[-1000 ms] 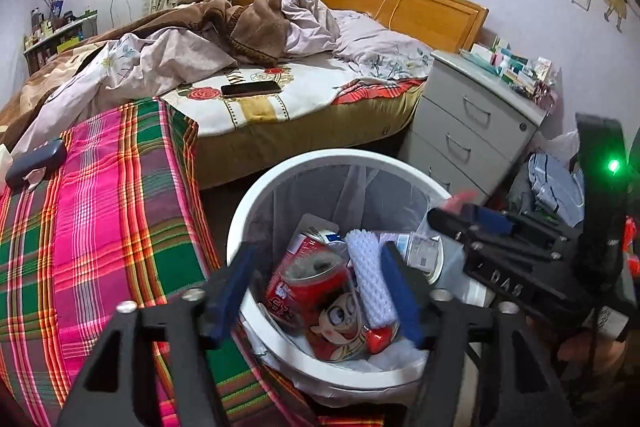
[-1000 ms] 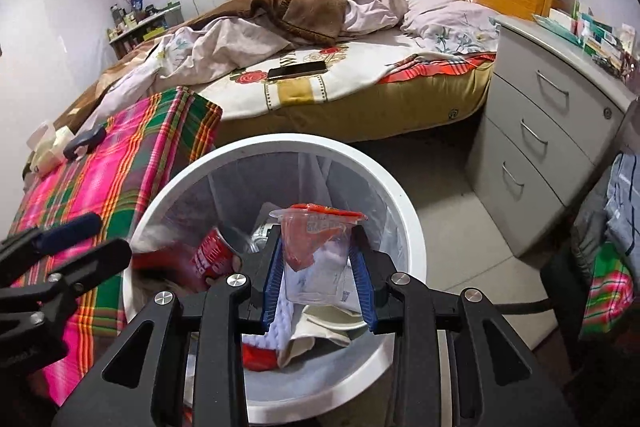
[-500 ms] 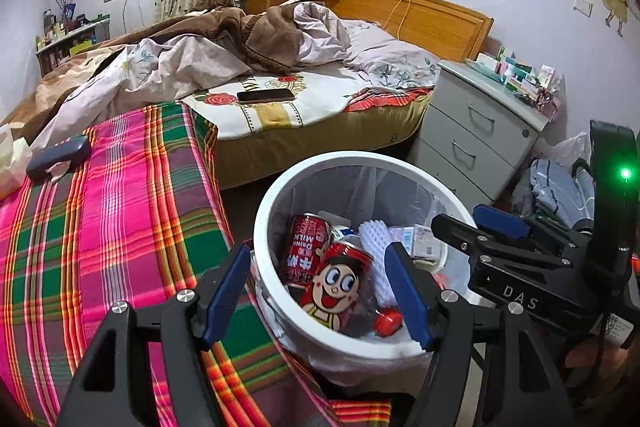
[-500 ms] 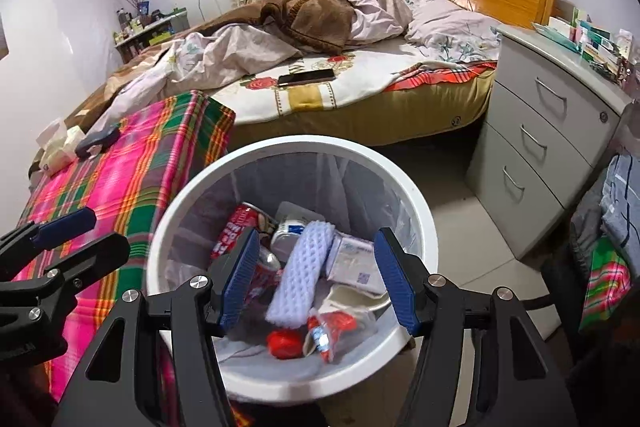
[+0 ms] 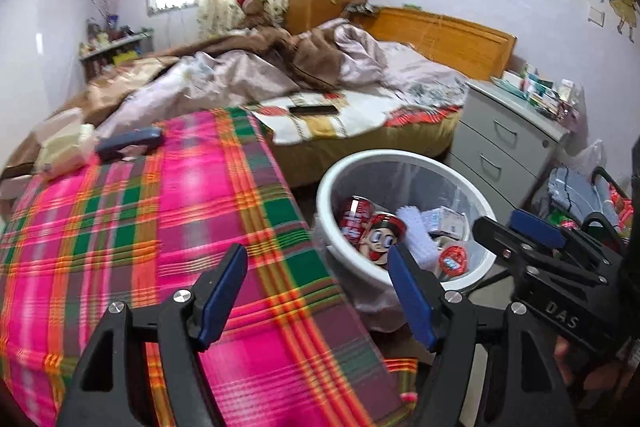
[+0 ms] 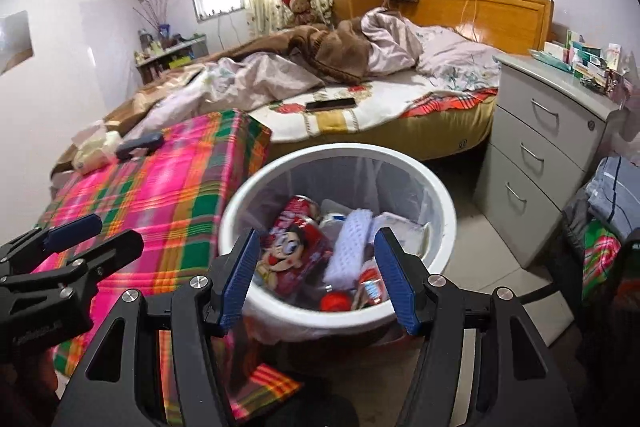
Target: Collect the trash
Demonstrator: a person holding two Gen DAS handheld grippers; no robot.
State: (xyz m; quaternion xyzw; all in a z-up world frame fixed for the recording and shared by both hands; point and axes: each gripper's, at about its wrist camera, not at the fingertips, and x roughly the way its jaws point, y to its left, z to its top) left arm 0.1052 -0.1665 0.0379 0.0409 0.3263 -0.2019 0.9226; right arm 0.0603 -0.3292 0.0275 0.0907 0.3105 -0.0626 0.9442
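Observation:
A white round trash bin (image 5: 332, 183) (image 6: 440, 187) with a clear liner stands on the floor beside the plaid-covered table (image 5: 160, 227). In it lie red cartoon-face cans (image 5: 382, 235) (image 6: 296, 251), a white foam net (image 5: 416, 231) (image 6: 352, 239) and a red-lidded plastic cup (image 5: 452, 259) (image 6: 370, 285). My left gripper (image 5: 316, 267) hovers over the table's edge to the left of the bin. Its jaws are opening with nothing between them. My right gripper (image 6: 318, 247) hangs open and empty above the near rim of the bin.
A tissue pack (image 5: 64, 143) and a dark blue case (image 5: 128, 143) lie at the table's far end. Behind is an unmade bed with a phone (image 5: 314, 109) on it. A grey drawer unit (image 5: 500, 147) and piled clothes (image 6: 616, 195) stand to the right.
The right gripper opened and let the red-lidded cup fall into the bin. Both grippers drew back from the bin, the left one swinging over the plaid table.

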